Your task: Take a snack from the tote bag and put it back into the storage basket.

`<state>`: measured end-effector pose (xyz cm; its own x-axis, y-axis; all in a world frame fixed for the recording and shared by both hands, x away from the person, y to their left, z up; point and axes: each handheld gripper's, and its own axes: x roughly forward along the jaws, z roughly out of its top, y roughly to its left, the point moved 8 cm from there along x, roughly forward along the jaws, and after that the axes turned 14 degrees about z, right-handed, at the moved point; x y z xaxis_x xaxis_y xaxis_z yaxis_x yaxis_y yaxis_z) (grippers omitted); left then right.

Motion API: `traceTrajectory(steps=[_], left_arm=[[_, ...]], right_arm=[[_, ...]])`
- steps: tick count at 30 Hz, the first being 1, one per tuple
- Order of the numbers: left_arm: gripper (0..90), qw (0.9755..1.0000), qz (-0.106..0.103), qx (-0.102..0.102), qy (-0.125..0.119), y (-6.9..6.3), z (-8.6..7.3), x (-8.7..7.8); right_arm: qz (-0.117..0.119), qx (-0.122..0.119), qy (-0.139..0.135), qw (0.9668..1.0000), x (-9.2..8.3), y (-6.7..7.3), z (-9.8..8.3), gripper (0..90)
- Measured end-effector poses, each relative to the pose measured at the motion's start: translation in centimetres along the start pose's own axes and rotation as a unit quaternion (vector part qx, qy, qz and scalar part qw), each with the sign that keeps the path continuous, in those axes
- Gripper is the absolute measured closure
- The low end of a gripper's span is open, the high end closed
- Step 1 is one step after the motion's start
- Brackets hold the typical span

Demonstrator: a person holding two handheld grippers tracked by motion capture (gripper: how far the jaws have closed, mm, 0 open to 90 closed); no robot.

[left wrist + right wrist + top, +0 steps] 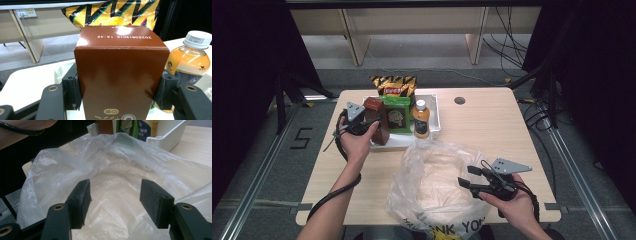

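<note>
We see the left hand-held gripper (371,120) clamped on a brown carton (376,120), its black jaws pressed against the carton's two sides (a printed date code shows on the glossy top in the left gripper view). The carton (120,75) stands upright at the left end of a white tray (435,119) on the bench (492,125), beside a green packet (397,114) and an orange bottle (421,119) with a white cap; a yellow-and-black striped snack bag (394,85) stands at the back. Nearer us, the right hand-held gripper (468,176) hovers with jaws apart and empty over the mouth of a clear plastic bag (432,185).
</note>
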<state>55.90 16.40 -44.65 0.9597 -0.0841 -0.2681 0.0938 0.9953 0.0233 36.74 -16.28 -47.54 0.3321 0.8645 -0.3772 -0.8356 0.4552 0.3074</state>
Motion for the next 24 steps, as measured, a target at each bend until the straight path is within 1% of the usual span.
traceTrajectory(steps=[1,2,3,4,5,6,7,9,10,12,13,15,16,18,19,20,23,24], left_arm=[[37.3,1.0,0.002,-0.001,0.001,0.0,-0.02,0.0],[37.2,1.0,0.005,-0.003,0.003,0.01,-0.04,-0.01],[37.2,1.0,0.007,-0.004,0.004,0.01,-0.06,0.01],[37.2,0.9999,0.009,-0.005,0.005,0.01,-0.09,0.02],[37.1,0.9999,0.011,-0.006,0.006,0.0,-0.11,0.03],[37.1,0.9999,0.013,-0.007,0.007,-0.02,-0.15,0.06],[37.0,0.9998,0.015,-0.008,0.008,-0.06,-0.19,0.08],[37.0,0.9998,0.016,-0.009,0.012,-0.13,-0.3,0.1],[36.9,0.9997,0.017,-0.009,0.014,-0.15,-0.36,0.13],[36.7,0.9996,0.018,-0.014,0.019,-0.21,-0.51,0.21],[36.6,0.9995,0.018,-0.016,0.022,-0.23,-0.6,0.24],[36.3,0.9995,0.017,-0.017,0.022,-0.24,-0.65,0.26],[36.3,0.9995,0.016,-0.016,0.023,-0.26,-0.63,0.25],[35.7,0.9995,0.013,-0.015,0.025,-0.34,-0.57,0.21],[35.4,0.9995,0.01,-0.014,0.026,-0.4,-0.54,0.19],[35.0,0.9994,0.01,-0.015,0.028,-0.47,-0.51,0.14],[33.2,0.9996,0.007,-0.015,0.024,-0.71,-0.27,-0.02],[32.1,0.9996,0.006,-0.013,0.024,-0.81,-0.2,-0.07]], right_arm=[[0.002,0.002,-0.001,1.0,0.03,0.04,0.03,42.4],[0.001,-0.003,-0.001,1.0,0.03,-0.03,0.03,42.4],[-0.001,-0.014,0.0,0.9999,-0.04,-0.2,0.08,42.4],[0.0,-0.007,0.0,1.0,-0.07,-0.08,0.09,42.4],[-0.003,-0.01,0.003,0.9999,-0.15,-0.14,0.08,42.4],[-0.003,-0.006,0.003,1.0,-0.15,-0.09,0.05,42.4],[-0.001,-0.012,-0.001,0.9999,-0.01,-0.19,0.09,42.4],[0.0,-0.012,-0.004,0.9999,0.05,-0.16,0.1,42.4],[0.001,-0.009,-0.003,1.0,0.03,-0.1,0.1,42.4],[-0.001,-0.012,0.002,0.9999,-0.1,-0.15,0.06,42.4],[-0.005,-0.013,0.004,0.9999,-0.15,-0.22,0.04,42.3],[0.001,-0.012,-0.002,0.9999,0.0,-0.14,0.09,42.4],[0.002,-0.009,-0.003,1.0,0.02,-0.07,0.1,42.3],[0.003,-0.011,-0.004,0.9999,0.06,-0.06,0.12,42.3],[0.0,-0.011,-0.002,0.9999,-0.02,-0.08,0.11,42.3],[0.003,-0.012,-0.004,0.9999,0.09,-0.05,0.12,42.3],[0.002,-0.008,-0.002,1.0,0.09,0.02,0.08,42.3],[0.003,-0.011,-0.003,0.9999,0.12,0.0,0.11,42.3]])
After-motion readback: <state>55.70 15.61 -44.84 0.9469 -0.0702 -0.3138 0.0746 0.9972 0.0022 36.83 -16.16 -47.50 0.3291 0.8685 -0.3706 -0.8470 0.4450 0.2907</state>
